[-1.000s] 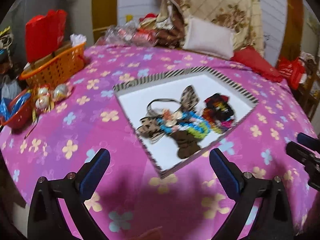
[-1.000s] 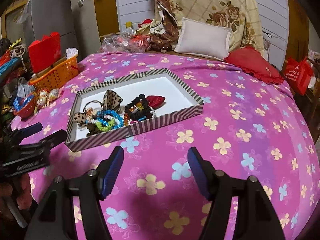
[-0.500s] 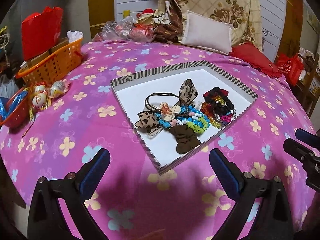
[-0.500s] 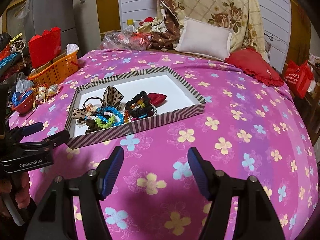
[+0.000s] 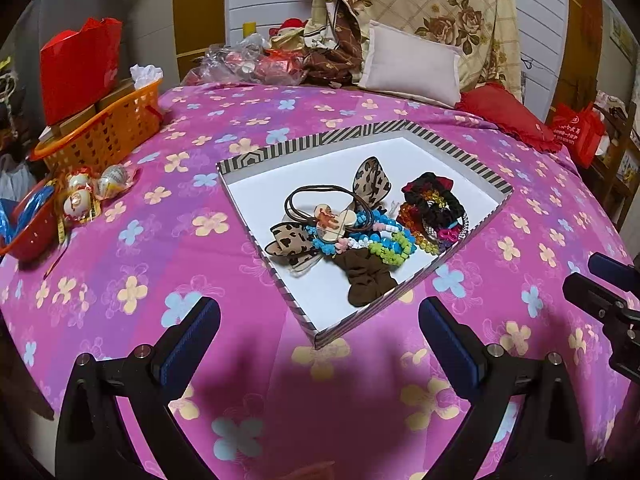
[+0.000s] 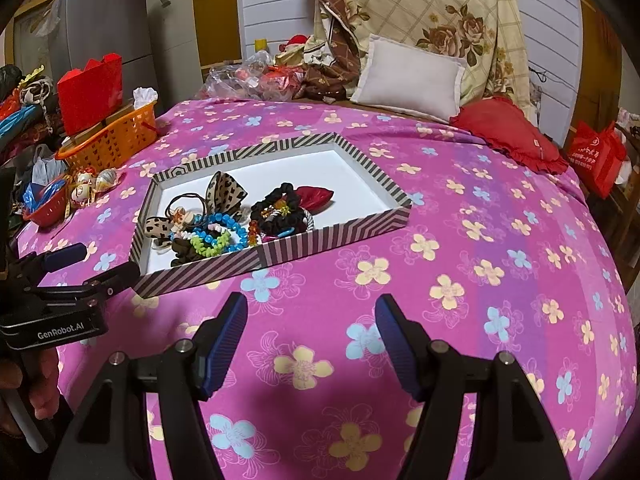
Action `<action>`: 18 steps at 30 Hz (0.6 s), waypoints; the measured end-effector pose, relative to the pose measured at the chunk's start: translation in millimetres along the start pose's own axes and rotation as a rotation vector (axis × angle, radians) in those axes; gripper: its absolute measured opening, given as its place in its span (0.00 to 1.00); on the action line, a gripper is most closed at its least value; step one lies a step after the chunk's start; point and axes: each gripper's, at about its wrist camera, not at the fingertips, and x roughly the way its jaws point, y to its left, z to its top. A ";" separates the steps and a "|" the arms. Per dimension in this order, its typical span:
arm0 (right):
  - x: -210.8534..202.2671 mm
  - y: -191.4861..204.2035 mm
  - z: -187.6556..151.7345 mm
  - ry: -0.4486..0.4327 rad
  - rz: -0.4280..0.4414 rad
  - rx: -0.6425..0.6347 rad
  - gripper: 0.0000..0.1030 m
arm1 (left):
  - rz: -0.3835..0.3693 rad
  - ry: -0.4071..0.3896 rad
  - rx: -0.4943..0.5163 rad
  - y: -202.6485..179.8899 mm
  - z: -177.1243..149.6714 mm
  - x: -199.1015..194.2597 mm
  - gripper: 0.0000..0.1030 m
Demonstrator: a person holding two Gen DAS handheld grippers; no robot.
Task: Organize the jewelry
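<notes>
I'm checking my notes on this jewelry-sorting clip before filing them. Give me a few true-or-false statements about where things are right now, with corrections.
1. Both grippers are open and hold nothing. True: the left gripper and the right gripper hover over the bedspread, jaws apart.
2. The accessories are spread evenly across the striped tray. False: they are bunched toward one side, the rest of its white floor bare.
3. The brown scrunchie lies on the bedspread. False: it lies inside the tray, near a wall.
4. An orange basket stands outside the tray. True.
5. The leopard-print bow is clamped in the left gripper. False: it lies in the tray.
</notes>
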 end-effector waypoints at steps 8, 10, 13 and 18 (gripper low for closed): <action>0.2 0.1 -0.2 0.002 -0.001 -0.002 0.68 | -0.001 -0.002 0.003 -1.3 -0.1 -0.3 0.70; 0.2 0.5 -0.2 0.002 -0.002 -0.002 0.68 | -0.001 -0.003 0.002 -2.0 0.0 -1.1 0.70; 0.1 0.7 0.0 0.001 -0.001 -0.001 0.68 | -0.001 -0.002 0.003 -1.8 0.1 -1.1 0.70; 0.3 1.0 -0.1 0.003 -0.002 -0.002 0.68 | -0.002 -0.002 0.003 -1.8 0.1 -1.1 0.70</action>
